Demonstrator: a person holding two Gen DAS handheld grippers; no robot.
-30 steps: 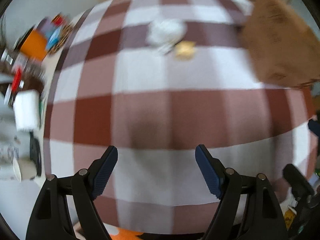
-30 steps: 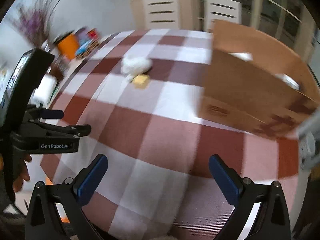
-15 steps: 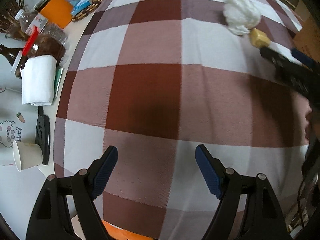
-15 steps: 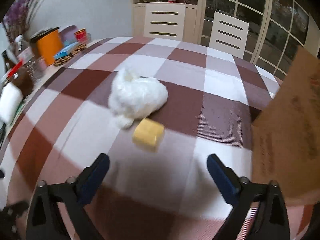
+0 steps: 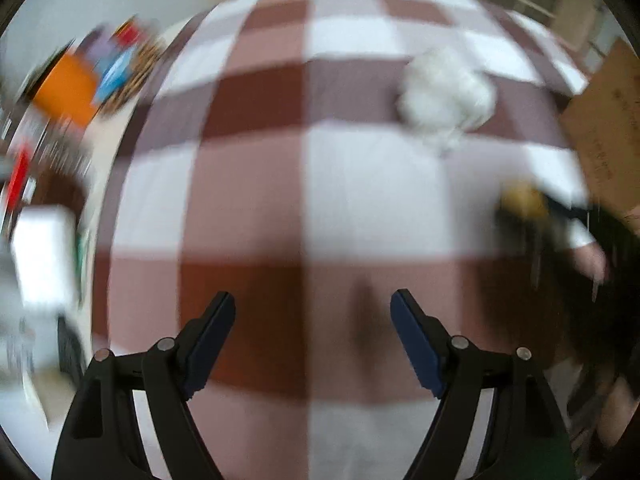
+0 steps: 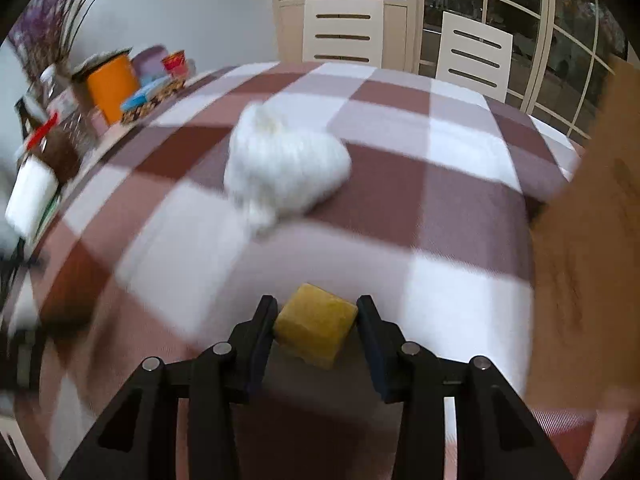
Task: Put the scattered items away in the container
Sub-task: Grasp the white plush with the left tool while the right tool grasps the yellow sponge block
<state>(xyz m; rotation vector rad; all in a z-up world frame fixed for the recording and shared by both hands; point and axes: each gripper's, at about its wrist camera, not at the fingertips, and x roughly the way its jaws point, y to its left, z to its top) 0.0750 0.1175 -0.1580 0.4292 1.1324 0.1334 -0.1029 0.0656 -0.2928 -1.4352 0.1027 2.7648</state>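
Note:
A yellow sponge block [image 6: 316, 326] sits between the fingers of my right gripper [image 6: 316, 312], which is shut on it just above the checked tablecloth. A white fluffy bundle [image 6: 284, 168] lies on the cloth beyond it. The cardboard box [image 6: 592, 240] stands at the right. In the left wrist view the bundle [image 5: 448, 92] is far ahead to the right, the sponge [image 5: 524, 200] shows blurred in the right gripper, and the box [image 5: 612, 120] is at the right edge. My left gripper [image 5: 312, 328] is open and empty above the cloth.
Clutter lines the table's left edge: an orange container [image 6: 110, 84], cans, bottles and a white tissue pack [image 6: 30, 196]. White chairs [image 6: 472, 56] and a cabinet stand behind the table.
My right gripper has moved forward onto the yellow sponge and closed on it. The left wrist view has swung, so the bundle and box sit more to its right.

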